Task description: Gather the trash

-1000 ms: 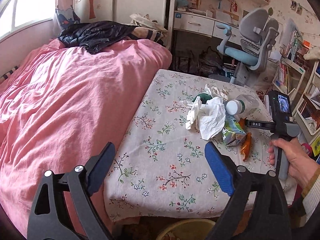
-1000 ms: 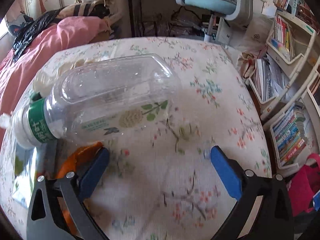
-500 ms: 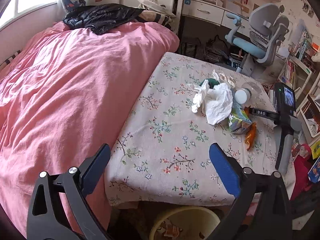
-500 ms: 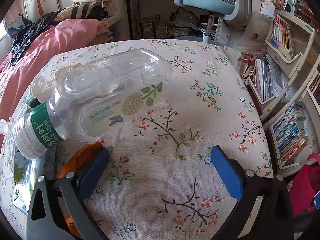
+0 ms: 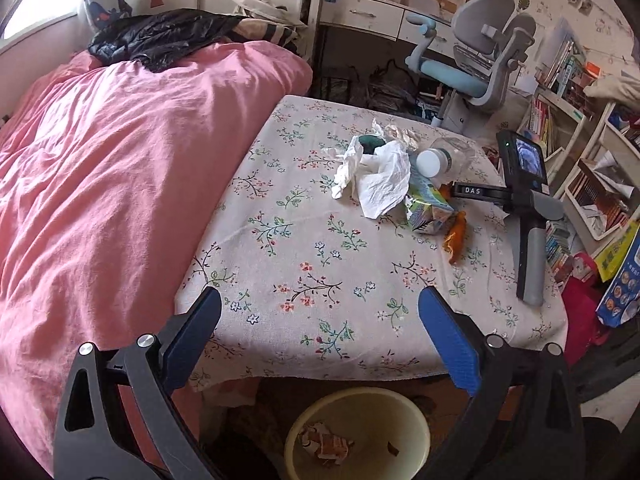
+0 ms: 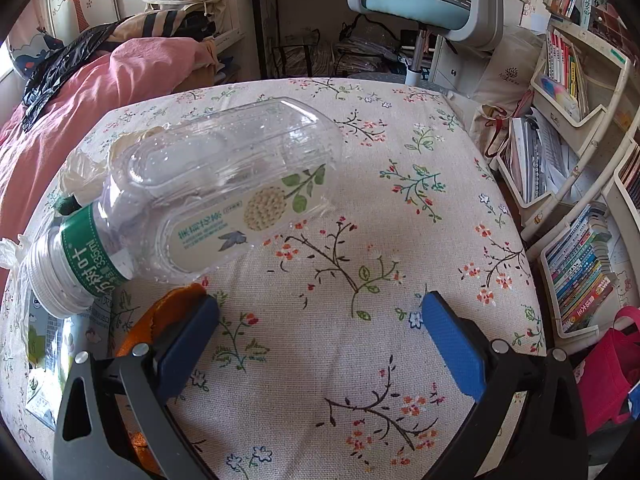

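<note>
My left tongs [image 5: 320, 332] stand wide with nothing between the blue pads, hovering over the near edge of the table [image 5: 288, 272] draped in a floral cloth. Straight below that edge, on the floor, sits the round pale-yellow plastic bin [image 5: 360, 404]; a crumpled wrapper scrap [image 5: 326, 442] lies in its bottom. The trash is heaped toward the far right part of the table: crumpled white tissue paper [image 5: 380, 182], a dark green object [image 5: 372, 144] half buried behind it, a clear empty plastic bottle with white cap and green neck band [image 6: 208, 192] lying on its side, a flattened green-and-white drink carton [image 5: 428, 208] just beside the tissue, and an orange peel strip [image 5: 456, 236] at the carton's right. My right tongs [image 6: 320, 332] are also spread wide, empty, resting low over the cloth; from the left wrist view I see the unit [image 5: 528, 216] standing on the table's right side with no hand on its grey handle. From the right wrist view the bottle lies just ahead of the left pad, not touching it, cap pointing left; the peel sits under and behind that left pad. A pink duvet-covered bed [image 5: 120, 160] butts against the table's left edge. A grey-and-blue desk chair [image 5: 476, 68] stands beyond the far end.
</note>
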